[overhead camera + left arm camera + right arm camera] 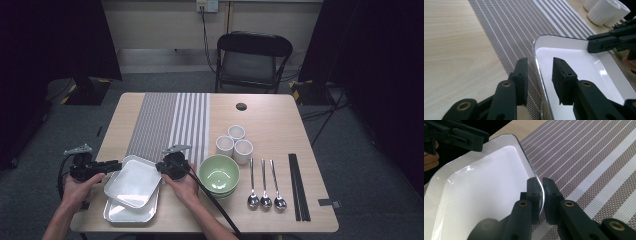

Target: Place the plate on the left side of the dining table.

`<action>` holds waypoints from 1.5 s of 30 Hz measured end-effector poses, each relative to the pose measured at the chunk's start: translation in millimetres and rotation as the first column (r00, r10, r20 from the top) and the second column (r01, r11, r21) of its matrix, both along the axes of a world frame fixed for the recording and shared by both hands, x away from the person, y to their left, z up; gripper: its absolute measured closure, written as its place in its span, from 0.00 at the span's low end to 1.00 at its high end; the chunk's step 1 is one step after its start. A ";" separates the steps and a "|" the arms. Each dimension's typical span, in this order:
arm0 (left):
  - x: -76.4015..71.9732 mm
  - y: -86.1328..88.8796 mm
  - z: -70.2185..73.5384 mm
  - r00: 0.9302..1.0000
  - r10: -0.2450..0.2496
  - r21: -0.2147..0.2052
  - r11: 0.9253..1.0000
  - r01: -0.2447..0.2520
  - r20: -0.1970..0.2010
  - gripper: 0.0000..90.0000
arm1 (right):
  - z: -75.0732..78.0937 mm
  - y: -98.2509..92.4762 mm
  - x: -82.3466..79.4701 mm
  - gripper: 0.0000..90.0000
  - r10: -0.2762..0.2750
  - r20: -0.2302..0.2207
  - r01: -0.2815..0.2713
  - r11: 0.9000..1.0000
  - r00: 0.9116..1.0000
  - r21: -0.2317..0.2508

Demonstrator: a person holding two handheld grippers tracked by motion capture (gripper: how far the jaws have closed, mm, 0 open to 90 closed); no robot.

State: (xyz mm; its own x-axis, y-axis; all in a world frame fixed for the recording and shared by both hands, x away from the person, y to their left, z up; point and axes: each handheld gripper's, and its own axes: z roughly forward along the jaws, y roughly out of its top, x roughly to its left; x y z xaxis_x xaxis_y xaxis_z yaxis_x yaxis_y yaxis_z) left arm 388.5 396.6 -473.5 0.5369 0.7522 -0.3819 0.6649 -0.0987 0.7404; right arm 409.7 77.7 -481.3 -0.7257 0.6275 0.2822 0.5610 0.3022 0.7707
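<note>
Plate (pixel 134 181) sits lower left in the high view, tilted atop another plate (pixel 116 212). My right gripper (pixel 541 185) pinches its right rim; my left gripper (pixel 539 72) straddles the opposite rim, jaws parted, not pressing.

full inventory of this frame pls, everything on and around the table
square plates: 2, white, near left; top plate tilted over the lower plate
table runner: 1, grey and white striped, left of centre
bowls: green, stacked, count unclear, near centre
cups: 3, white, behind the bowls
spoons: 3, metal, right of the bowls
chopsticks: black, right edge, count unclear
table: 1, light wood
chair: 1, black, beyond the table
left gripper: black, open astride top plate's rim
right gripper: black, shut on top plate's opposite rim
</note>
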 end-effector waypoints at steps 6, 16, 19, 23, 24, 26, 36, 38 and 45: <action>-1.4 -2.3 -2.0 0.999 -0.035 0.031 0.999 0.035 0.017 0.93 | 0.0 -0.5 -1.5 0.93 0.007 -0.001 -0.007 1.000 1.000 0.000; 16.7 -15.3 7.1 0.997 -0.081 0.035 0.996 0.080 0.016 0.98 | 0.1 3.2 -2.5 0.98 0.054 0.010 -0.054 0.998 0.999 0.025; 15.4 -14.7 6.4 0.997 -0.071 0.014 0.997 0.070 0.015 0.94 | 0.6 2.7 -2.6 0.98 0.047 0.014 -0.048 0.999 0.999 0.022; 6.1 -6.4 5.9 0.998 -0.053 0.010 0.999 0.053 0.018 0.85 | 0.2 1.7 -3.5 0.98 0.032 0.010 -0.033 0.999 0.999 0.024; 3.2 -4.1 4.5 0.999 -0.048 0.016 0.999 0.047 0.011 0.83 | 0.3 1.1 -3.8 0.98 0.029 0.010 -0.029 0.999 1.000 0.024; 0.4 -1.3 0.8 0.999 -0.043 0.015 0.999 0.043 0.006 0.80 | 0.5 -0.2 -4.0 0.98 0.018 0.011 -0.018 1.000 1.000 0.022; 2.9 -8.0 -3.0 0.998 -0.068 0.055 0.996 0.067 0.012 0.96 | 0.1 -2.7 -5.0 0.97 -0.004 0.022 0.004 1.000 1.000 0.010; 3.6 -7.1 -3.8 0.997 -0.075 0.047 0.996 0.075 0.009 0.97 | -1.1 -3.1 -5.4 0.95 -0.004 0.016 0.004 1.000 1.000 0.006; 7.3 -4.4 -2.8 0.996 -0.086 0.048 0.995 0.085 0.016 0.98 | -1.9 -2.3 -5.2 0.91 0.002 0.013 -0.002 1.000 1.000 0.013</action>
State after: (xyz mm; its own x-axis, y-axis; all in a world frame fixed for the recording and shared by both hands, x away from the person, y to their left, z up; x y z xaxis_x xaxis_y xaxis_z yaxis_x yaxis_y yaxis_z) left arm 395.8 392.2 -476.3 0.6062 0.7203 -0.3372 0.6393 -0.1892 0.7453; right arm 404.5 75.4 -483.2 -0.7305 0.6226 0.2805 0.5502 0.2932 0.7819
